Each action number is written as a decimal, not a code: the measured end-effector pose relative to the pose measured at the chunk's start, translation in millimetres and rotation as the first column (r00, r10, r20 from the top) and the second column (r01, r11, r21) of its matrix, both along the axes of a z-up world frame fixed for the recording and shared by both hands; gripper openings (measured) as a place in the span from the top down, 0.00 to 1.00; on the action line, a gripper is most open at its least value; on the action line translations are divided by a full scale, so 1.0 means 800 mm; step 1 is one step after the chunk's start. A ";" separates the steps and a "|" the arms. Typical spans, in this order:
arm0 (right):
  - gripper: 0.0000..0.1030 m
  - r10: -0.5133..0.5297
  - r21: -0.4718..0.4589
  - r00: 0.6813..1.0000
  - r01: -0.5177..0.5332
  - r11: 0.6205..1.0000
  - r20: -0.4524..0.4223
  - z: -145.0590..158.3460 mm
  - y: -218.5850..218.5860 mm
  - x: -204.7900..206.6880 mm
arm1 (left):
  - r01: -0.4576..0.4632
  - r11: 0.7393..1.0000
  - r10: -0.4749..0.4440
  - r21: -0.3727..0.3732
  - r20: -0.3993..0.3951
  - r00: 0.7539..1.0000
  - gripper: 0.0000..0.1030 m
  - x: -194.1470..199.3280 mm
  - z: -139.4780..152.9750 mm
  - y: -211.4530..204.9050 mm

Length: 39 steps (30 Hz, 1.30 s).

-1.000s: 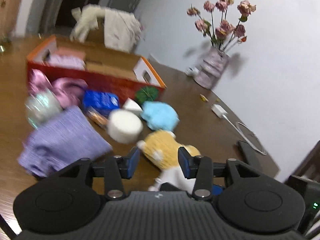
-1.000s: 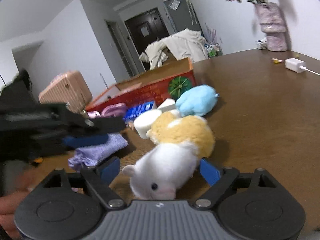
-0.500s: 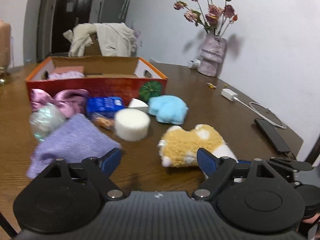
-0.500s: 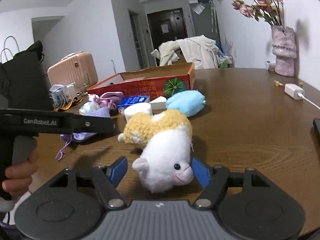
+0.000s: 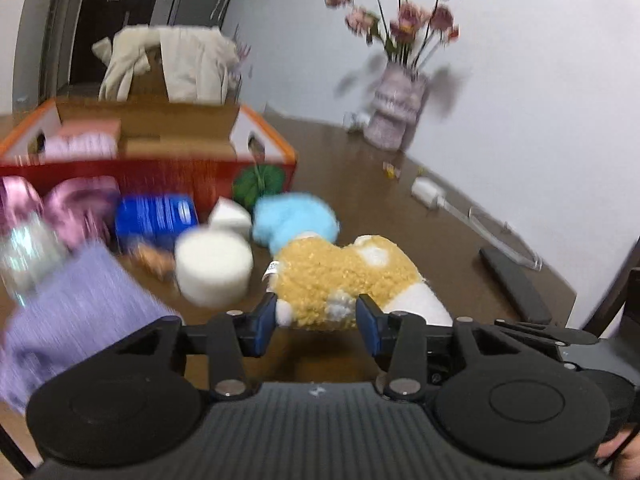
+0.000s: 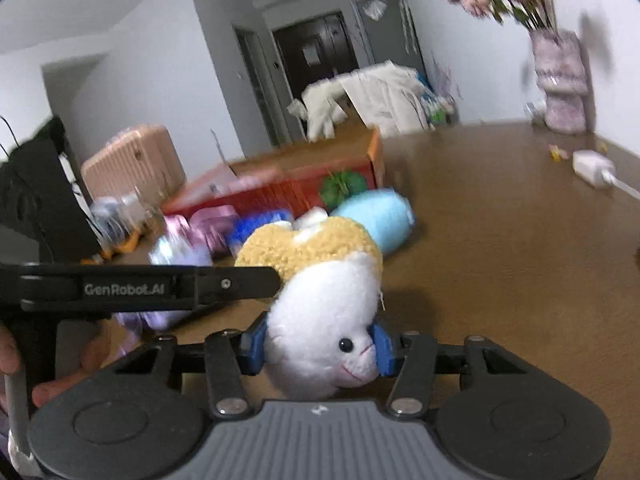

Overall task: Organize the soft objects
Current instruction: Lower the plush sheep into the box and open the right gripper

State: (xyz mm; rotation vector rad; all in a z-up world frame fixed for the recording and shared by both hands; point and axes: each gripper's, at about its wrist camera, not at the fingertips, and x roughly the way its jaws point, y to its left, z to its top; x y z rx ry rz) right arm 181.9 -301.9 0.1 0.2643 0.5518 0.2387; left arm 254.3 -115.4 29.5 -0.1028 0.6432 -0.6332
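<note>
A plush toy (image 6: 320, 312) with a white head and a curly yellow-tan body sits on a brown wooden table (image 6: 500, 260), held at both ends. The right gripper (image 6: 320, 346) has just been closing, and its blue pads now press into the two sides of the toy's white head, whose black eye and red stitched mouth face the near side. The left gripper (image 5: 316, 320) has also just been closing; its blue pads pinch the toy's yellow rear end (image 5: 340, 276). In the right wrist view that gripper's black finger reaches in from the left and meets the yellow body, with a hand (image 6: 52, 372) on its handle at the near left.

Just beyond the toy lies a light blue plush (image 5: 294, 220). To its left stand a white foam cylinder (image 5: 214, 266) and a small white wedge (image 5: 230, 218). Further left are a blue packet (image 5: 156, 216), pink satin fabric (image 5: 76, 204) and a lilac knitted cloth (image 5: 76, 320). Behind them stands an open red and orange cardboard box (image 5: 160, 172). Far right, against the white wall, a vase of pink flowers (image 5: 394, 108) stands on the table, with a white charger (image 5: 428, 192) and cable nearer. The left view is blurred.
</note>
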 end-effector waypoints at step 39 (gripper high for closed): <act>0.37 -0.015 -0.350 1.000 0.015 0.937 0.003 0.139 0.022 0.364 | -0.149 0.979 0.140 0.141 0.073 0.987 0.35 0.309 0.107 0.051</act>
